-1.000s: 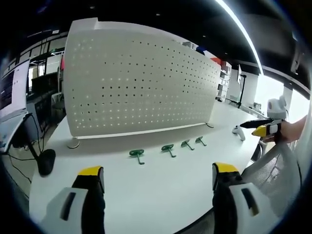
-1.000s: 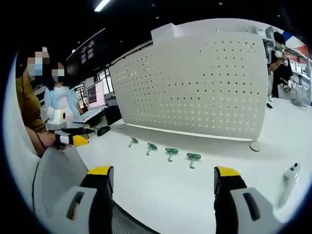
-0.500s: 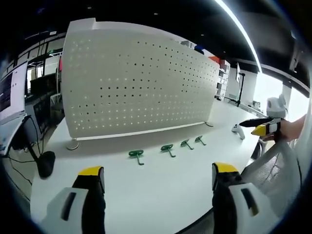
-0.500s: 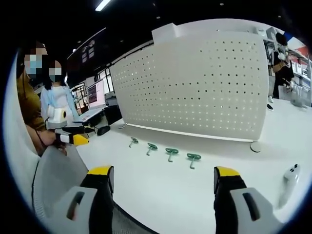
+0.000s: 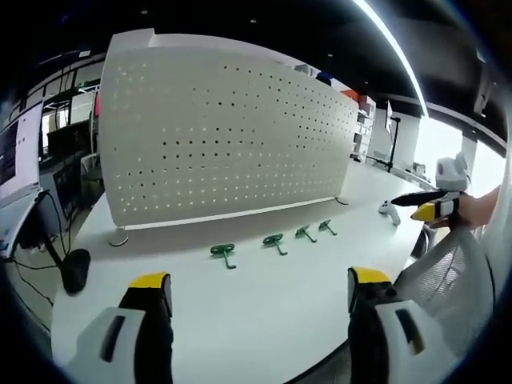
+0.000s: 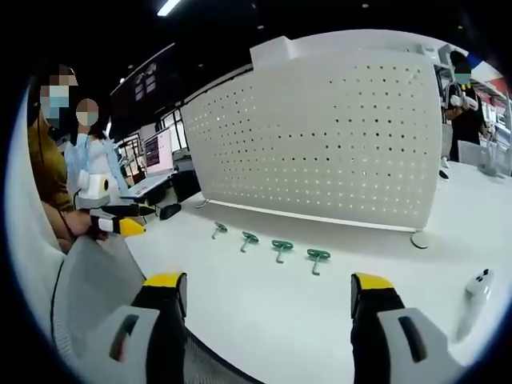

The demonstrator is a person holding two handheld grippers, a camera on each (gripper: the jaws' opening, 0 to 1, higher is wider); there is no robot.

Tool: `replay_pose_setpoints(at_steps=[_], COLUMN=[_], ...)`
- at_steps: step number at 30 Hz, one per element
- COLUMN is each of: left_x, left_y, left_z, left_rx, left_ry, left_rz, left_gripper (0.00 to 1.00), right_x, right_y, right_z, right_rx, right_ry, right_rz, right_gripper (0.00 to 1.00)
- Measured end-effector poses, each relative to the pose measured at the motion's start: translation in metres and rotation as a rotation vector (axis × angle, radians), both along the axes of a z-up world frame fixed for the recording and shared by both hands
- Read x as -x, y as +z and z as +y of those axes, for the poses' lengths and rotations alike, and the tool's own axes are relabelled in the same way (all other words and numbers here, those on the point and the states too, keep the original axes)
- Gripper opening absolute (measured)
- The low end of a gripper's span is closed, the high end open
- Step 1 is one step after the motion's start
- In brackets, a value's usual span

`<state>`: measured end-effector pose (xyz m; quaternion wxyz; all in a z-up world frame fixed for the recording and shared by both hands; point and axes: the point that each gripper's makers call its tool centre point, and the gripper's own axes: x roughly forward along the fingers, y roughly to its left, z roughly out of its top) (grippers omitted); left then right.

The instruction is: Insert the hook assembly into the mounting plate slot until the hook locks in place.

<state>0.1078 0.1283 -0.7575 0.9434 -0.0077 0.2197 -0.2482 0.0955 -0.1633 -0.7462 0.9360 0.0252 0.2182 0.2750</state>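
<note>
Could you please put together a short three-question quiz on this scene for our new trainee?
1. How many green hooks lie on the white table?
2. True or false: a hook already hangs in the pegboard.
3. The left gripper and right gripper are: A) both open and empty, B) both shut on hooks, C) one open, one shut.

Key: 1. four; 2. false; 3. A

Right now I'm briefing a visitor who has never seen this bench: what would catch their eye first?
The big white pegboard standing upright across the white table dominates. In front of its base, four small green hooks lie in a row on the tabletop. Both grippers, left gripper and right gripper, hover open and empty short of them.
</note>
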Motion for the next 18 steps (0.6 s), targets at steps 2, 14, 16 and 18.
replay_pose_setpoints(at_steps=[2,14,16,18], left_x=[-0.0009,-0.0040,-0.0051,-0.0067], left_y=[0.0005,0.0023,0.0024,0.0029], left_z=[-0.0004,-0.0035,-0.0037,-0.0033], left_rx=[0.000,-0.022,-0.023,-0.028], left_ry=[-0.005,-0.041,-0.044,-0.047], left_rz=[0.003,0.012,0.014,0.013], left_gripper=[0.93,0.92,0.92,0.91], right_x=[0.0003,-0.0047,-0.0055,-0.0064], right_y=[-0.0003,0.0015,0.0019,0.0016], right_z=[0.0007,0.0047,0.0051,0.0049], right_rx=[0.002,0.006,0.009,0.011], right_ry=[0.005,0.024,0.026,0.028], right_rz=[0.001,-0.006,-0.009,-0.008], right_gripper=[0.82,0.81,0.81,0.81])
